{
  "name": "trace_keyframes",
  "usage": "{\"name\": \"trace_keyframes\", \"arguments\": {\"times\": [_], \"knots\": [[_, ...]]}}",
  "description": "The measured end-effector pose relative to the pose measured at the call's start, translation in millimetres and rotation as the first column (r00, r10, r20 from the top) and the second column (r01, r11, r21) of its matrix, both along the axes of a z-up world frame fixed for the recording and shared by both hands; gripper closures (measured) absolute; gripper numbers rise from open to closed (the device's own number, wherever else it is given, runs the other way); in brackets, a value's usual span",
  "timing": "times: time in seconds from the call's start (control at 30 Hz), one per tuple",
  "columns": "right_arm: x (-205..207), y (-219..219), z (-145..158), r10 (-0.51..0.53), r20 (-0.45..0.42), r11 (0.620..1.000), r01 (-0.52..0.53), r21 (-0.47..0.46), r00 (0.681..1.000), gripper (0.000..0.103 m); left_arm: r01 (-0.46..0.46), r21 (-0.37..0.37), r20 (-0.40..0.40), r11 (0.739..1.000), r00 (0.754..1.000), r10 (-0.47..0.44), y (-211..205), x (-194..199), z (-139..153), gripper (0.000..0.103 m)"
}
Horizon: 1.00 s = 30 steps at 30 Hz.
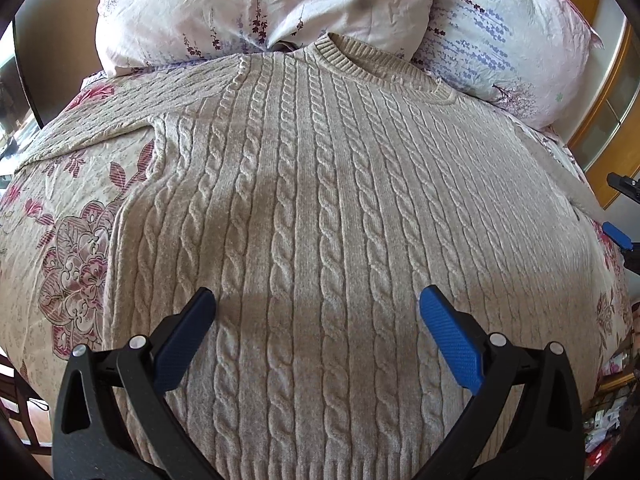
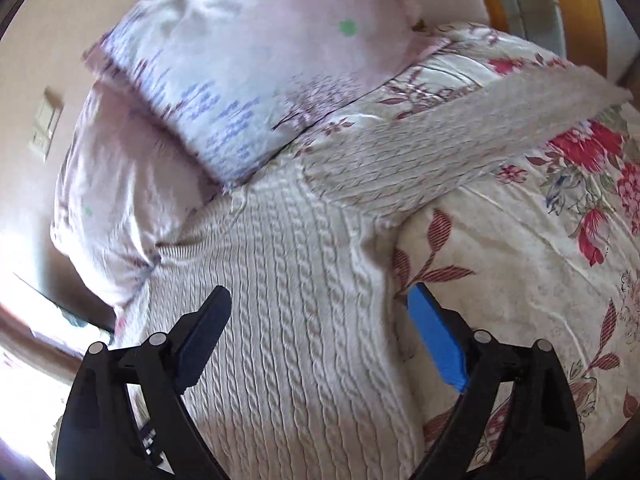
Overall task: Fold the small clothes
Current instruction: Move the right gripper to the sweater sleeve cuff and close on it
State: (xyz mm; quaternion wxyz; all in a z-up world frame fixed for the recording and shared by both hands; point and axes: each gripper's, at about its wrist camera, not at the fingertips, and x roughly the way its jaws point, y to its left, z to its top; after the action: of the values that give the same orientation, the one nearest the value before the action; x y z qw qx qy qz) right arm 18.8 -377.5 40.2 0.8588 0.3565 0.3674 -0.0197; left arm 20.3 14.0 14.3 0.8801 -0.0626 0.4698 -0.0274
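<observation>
Blue-padded grippers (image 1: 318, 300) (image 2: 319, 300) agape over sweater (image 1: 320, 200)

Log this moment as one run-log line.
stage: before first fold | sweater: flat on bed, neckline at pillows, sleeves spread | left claw: open above sweater | right claw: open, over sweater's edge

A sweater (image 1: 312, 208) lay flat on the bedspread (image 1: 60, 208), its collar (image 1: 360, 56) touching two pillows (image 1: 256, 4) that sat side by side behind it. One sleeve (image 2: 460, 136) stretched out to the right across the bedspread. Both grippers (image 1: 316, 312) (image 2: 316, 312) hung above the sweater's lower part, the right one at its right edge.
</observation>
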Motion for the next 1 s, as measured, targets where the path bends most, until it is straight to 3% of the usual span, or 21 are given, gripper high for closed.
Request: {"name": "trace_keyframes", "arguments": {"times": [0.13, 0.33, 0.6, 0.8, 1.0], "knots": [[7, -53, -14, -0.154, -0.019, 0.969, 0.155, 0.192, 0.988, 0.036, -0.02, -0.004, 0.007, 1.0, 1.0, 0.02, -1, 7, 1, 0.002], [14, -105, -41, -0.306, -0.062, 0.87, 0.306, 0.386, 0.95, 0.04, -0.054, -0.042, 0.002, 0.998, 0.999, 0.054, 3, 17, -1, 0.002], [18, -128, -69, -0.374, -0.108, 0.803, 0.38, 0.46, 0.921, 0.041, -0.082, -0.012, -0.014, 0.997, 0.997, 0.081, 1, 27, -4, 0.002], [19, -138, -74, -0.407, -0.093, 0.793, 0.401, 0.459, 0.909, 0.059, -0.086, 0.015, -0.018, 0.996, 0.996, 0.087, 0, 28, -5, 0.002], [19, -145, -81, -0.435, -0.09, 0.772, 0.422, 0.474, 0.896, 0.068, -0.08, 0.045, -0.026, 0.996, 0.996, 0.081, -4, 30, -6, 0.002]]}}
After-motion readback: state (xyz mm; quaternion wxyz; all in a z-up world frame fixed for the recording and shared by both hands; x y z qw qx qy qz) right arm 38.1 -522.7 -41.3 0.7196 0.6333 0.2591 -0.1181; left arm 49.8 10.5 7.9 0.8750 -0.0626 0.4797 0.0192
